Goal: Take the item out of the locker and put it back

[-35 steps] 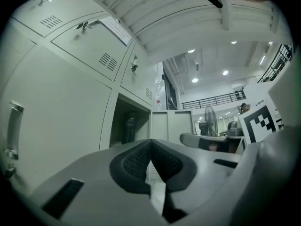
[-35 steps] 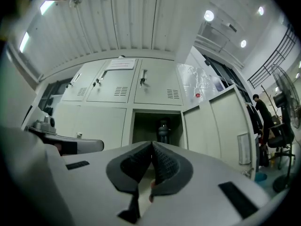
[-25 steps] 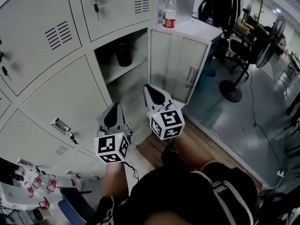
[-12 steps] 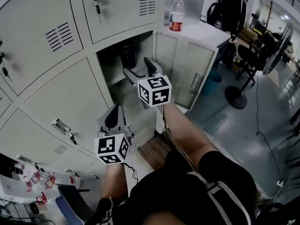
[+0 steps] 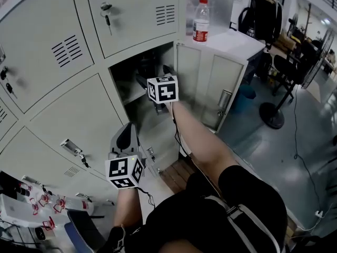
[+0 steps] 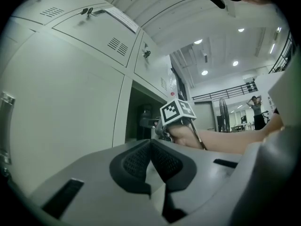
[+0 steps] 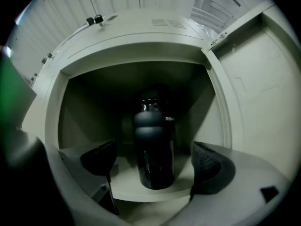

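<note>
A black bottle [image 7: 154, 145] stands upright on the shelf [image 7: 123, 186] of the open locker compartment [image 5: 138, 73]. My right gripper [image 7: 153, 166] is at the front edge of that shelf, pointing in at the bottle. Its jaws are opening wide, one on each side of the bottle in the right gripper view, and the pads do not touch it. In the head view the right gripper [image 5: 154, 75] reaches into the opening, with its marker cube [image 5: 162, 88] just outside. My left gripper [image 5: 125, 137] hangs lower, in front of the closed lower door, shut with nothing in it.
Closed grey locker doors surround the opening, one with a key [image 5: 107, 10] in it. The compartment's door [image 7: 256, 88] is swung open to the right. A low white cabinet [image 5: 231, 62] with a plastic water bottle [image 5: 200, 21] on top stands to the right, and a fan stand [image 5: 274, 117] beyond it.
My right gripper has risen from near the knees up to the open compartment and its jaws have spread apart. The left gripper has stayed about where it was.
</note>
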Tool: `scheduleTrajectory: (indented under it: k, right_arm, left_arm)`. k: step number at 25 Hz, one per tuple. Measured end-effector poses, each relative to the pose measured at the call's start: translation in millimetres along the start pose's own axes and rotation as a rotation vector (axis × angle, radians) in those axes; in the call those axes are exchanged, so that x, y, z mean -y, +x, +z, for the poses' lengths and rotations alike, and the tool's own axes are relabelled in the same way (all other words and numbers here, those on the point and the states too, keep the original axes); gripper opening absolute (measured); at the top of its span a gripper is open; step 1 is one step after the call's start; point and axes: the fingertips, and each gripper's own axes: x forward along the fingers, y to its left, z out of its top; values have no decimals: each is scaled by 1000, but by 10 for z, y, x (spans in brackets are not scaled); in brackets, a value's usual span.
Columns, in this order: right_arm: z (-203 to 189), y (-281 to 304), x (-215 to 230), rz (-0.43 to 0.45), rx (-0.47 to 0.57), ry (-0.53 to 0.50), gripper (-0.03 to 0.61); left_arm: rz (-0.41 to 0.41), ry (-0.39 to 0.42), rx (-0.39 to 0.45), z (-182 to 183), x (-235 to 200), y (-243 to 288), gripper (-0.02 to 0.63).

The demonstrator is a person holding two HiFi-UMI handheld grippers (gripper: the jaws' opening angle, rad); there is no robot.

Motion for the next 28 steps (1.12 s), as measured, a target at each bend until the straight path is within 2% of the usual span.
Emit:
scheduleTrajectory:
  k: [8,11,12,13,17,24,28]
  right_arm:
    - [-77,316,2,25,-46,2,493]
    - [-98,382,17,19,-55,-2,436]
    - [-104,395,30,14,-56,-5,371]
    - [-107,402,39,11,-54,-9,361]
    - [-99,389,37,27,-43,-15,360]
    - [-47,135,-19,77,-59,84,357]
    - [-25,-34,-74,102,-58,85,351]
  left_arm:
    - [26,7,3,30,-108,93,13]
    - [35,7,1,20,-141,118,12]
    - [38,8,1,22,-146,126,12]
    - [40,8,2,24,-150,132,12]
    - [47,7,4,28,-171,139,12]
    - [41,-5,-3,-27,-144,150,12]
    - [31,-11,-9,-59,-102,140,12]
